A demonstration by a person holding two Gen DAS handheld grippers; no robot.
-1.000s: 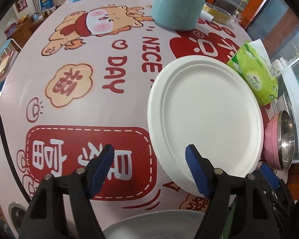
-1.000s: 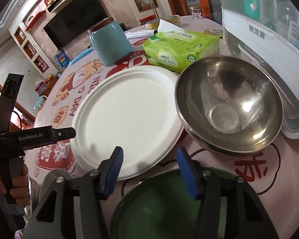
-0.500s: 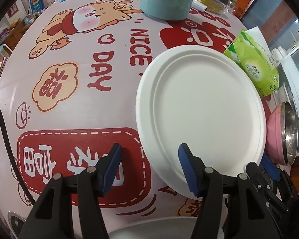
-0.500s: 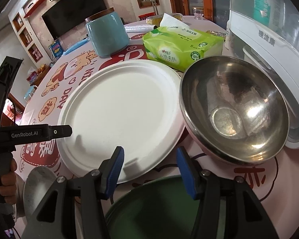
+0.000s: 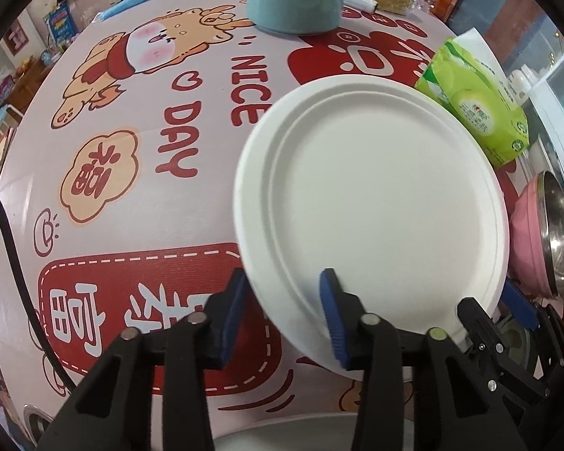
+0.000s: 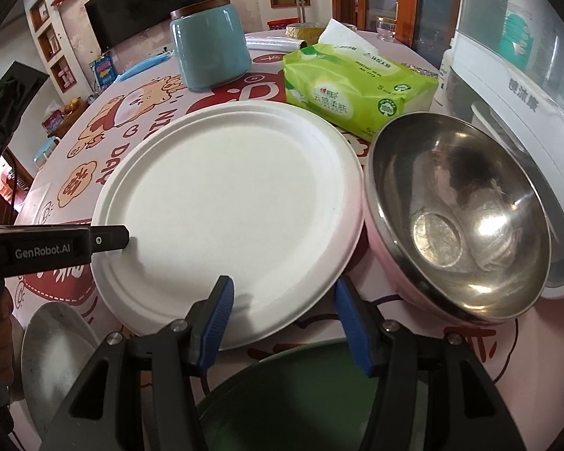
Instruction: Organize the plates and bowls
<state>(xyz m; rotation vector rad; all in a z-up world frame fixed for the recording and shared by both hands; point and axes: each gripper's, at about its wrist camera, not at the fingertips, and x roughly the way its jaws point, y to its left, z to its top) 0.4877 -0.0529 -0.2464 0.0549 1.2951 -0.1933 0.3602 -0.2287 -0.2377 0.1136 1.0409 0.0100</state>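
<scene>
A white paper plate (image 5: 376, 203) (image 6: 229, 195) lies on the cartoon-print tablecloth (image 5: 150, 120). My left gripper (image 5: 284, 300) straddles its near-left rim, and its jaws are closing. One pad sits at the rim's outer edge and the other over the plate's inner face, with a gap still showing. My right gripper (image 6: 287, 317) stands open at the plate's near edge, one finger over the rim and one beside it. A steel bowl with a pink outside (image 6: 458, 218) (image 5: 545, 233) touches the plate's right side. A green dish (image 6: 300, 394) lies under my right gripper.
A grey bowl (image 6: 56, 345) sits at the near left. A teal jar (image 6: 210, 49) and a green tissue pack (image 6: 353, 90) stand behind the plate. A white appliance (image 6: 526, 112) walls off the right. A black cable (image 5: 15, 248) hangs at the table's left edge.
The left jaws have narrowed around the plate's rim, and the plate looms larger and now covers the red panel's corner. The right gripper has edged closer to the plate, still at the same width.
</scene>
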